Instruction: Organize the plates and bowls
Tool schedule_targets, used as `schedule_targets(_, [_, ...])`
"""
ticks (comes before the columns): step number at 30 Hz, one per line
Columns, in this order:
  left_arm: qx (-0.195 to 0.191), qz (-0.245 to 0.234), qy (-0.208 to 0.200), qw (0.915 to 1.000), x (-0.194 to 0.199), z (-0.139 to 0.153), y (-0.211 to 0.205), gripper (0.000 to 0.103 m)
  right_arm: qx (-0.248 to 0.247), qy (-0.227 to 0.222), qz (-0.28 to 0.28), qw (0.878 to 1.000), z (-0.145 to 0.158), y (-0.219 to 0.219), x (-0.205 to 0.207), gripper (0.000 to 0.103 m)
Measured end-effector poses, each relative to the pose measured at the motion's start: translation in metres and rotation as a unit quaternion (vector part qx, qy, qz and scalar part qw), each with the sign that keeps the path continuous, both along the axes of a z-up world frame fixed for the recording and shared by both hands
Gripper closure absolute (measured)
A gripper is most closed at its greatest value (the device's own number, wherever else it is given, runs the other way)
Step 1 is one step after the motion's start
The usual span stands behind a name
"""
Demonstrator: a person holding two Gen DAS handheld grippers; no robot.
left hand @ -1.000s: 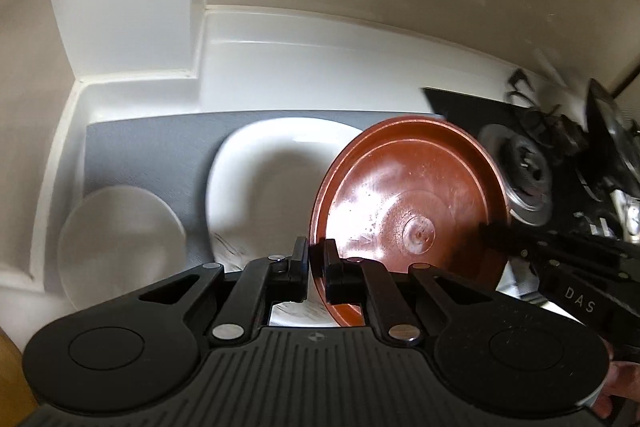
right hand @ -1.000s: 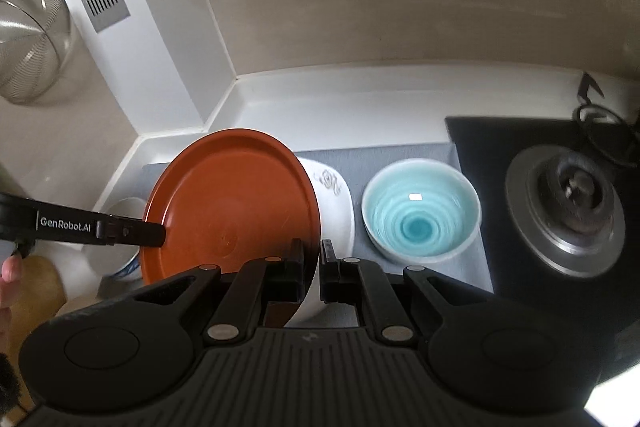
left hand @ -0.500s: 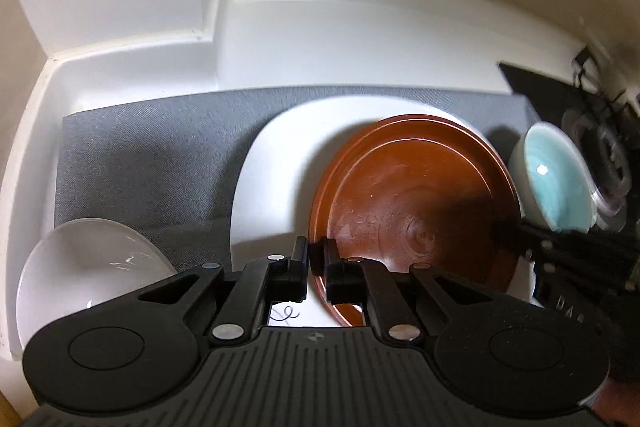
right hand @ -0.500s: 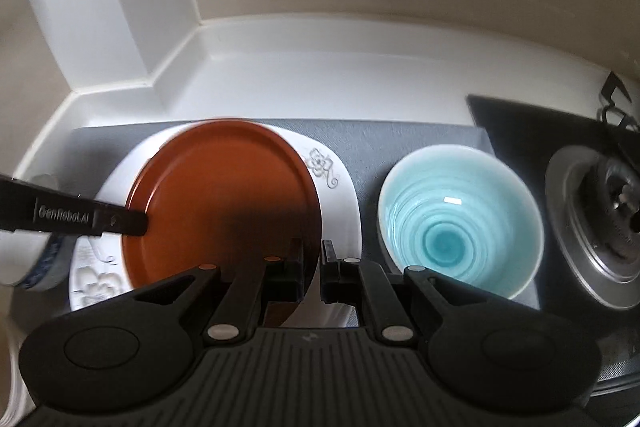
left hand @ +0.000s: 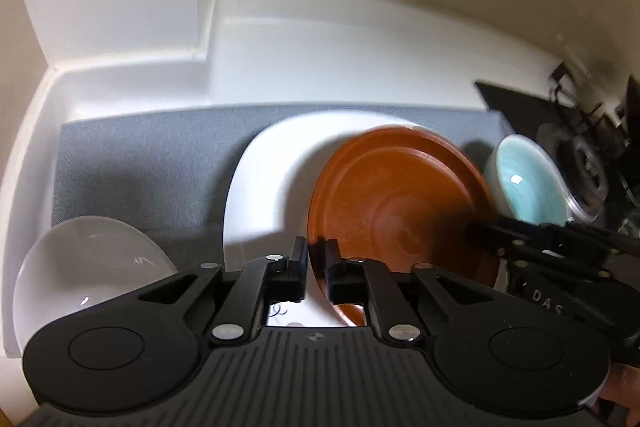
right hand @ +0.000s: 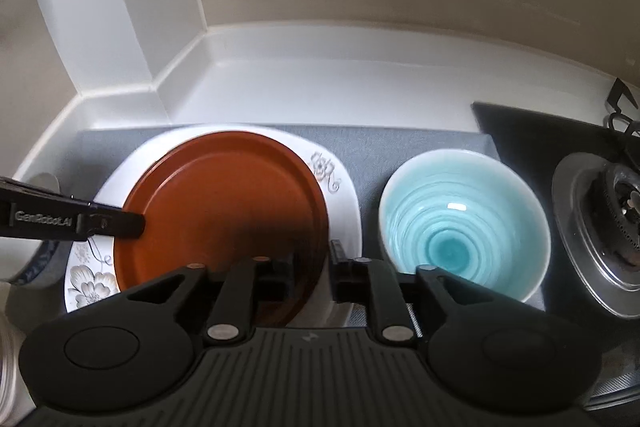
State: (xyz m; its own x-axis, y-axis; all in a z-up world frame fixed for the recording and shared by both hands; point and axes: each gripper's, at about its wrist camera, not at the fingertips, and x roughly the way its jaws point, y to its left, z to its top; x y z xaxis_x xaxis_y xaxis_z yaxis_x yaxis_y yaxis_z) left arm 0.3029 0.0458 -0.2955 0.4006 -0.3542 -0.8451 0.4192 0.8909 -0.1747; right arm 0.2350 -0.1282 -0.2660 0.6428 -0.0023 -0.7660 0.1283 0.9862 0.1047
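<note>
Left gripper [left hand: 317, 269]: fingers drawn close together, clamped on the near rim of the brown plate [left hand: 400, 215], which passes through the narrow gap between the pads. Right gripper [right hand: 312, 277]: fingers parted with a clear gap; the brown plate's [right hand: 224, 211] near-right rim lies between them, left finger over the plate, right finger outside the rim, and whether either pad touches cannot be told. Brown plate lies on the white floral plate [right hand: 340, 203], just ahead of both tools; white rim shows around it at the far and right sides in the right wrist view. In the left wrist view the white floral plate [left hand: 272, 187] extends ahead and to the left of the fingers. Teal bowl [right hand: 464, 227] stands upright just ahead and to the right of the right gripper, beside the white plate, apart from it by a narrow strip of grey mat [right hand: 400, 143]. In the left wrist view the teal bowl [left hand: 528, 183] is far right, beyond the brown plate. Translucent white bowl [left hand: 88, 267] sits to the near left of the left gripper, on the mat edge. Gas burner [right hand: 604, 239] is far right of the right tool. Left gripper's finger [right hand: 100, 223] enters the right wrist view from the left, on the plate's left rim.
</note>
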Motion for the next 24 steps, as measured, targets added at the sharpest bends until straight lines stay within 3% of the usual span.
schedule_targets(1, [0.003, 0.002, -0.013, 0.9999, -0.004, 0.004, 0.000, 0.074, -0.001, -0.001, -0.001, 1.000, 0.002, -0.001, -0.001, 0.076])
schedule_targets(2, [0.006, 0.002, -0.025, 0.9997, -0.008, 0.009, 0.001, 0.057, -0.003, -0.006, -0.002, 1.000, 0.005, -0.001, -0.002, 0.074])
schedule_targets(3, [0.004, 0.005, -0.035, 0.9994, -0.013, 0.014, 0.004, 0.050, -0.006, -0.012, -0.001, 1.000, 0.008, -0.001, -0.004, 0.069])
schedule_targets(4, [-0.002, 0.008, -0.040, 0.9992, -0.017, 0.019, 0.009, 0.049, -0.009, -0.017, 0.000, 1.000, 0.011, -0.001, -0.005, 0.063])
schedule_targets(11, [-0.025, 0.063, -0.039, 0.9969, -0.036, 0.044, 0.065, 0.049, 0.012, -0.037, 0.005, 0.999, 0.029, 0.010, -0.012, 0.060])
schedule_targets(19, [-0.048, 0.142, -0.026, 0.9883, -0.041, 0.039, 0.161, 0.051, 0.037, -0.021, 0.105, 0.994, 0.045, 0.086, -0.011, 0.061])
schedule_targets(21, [-0.051, 0.155, -0.018, 0.9865, -0.040, 0.030, 0.170, 0.064, 0.027, -0.012, 0.124, 0.992, 0.044, 0.107, -0.006, 0.065])
schedule_targets(24, [-0.059, 0.160, -0.006, 0.9854, -0.040, 0.021, 0.177, 0.072, 0.039, -0.001, 0.141, 0.989, 0.040, 0.128, 0.006, 0.072])
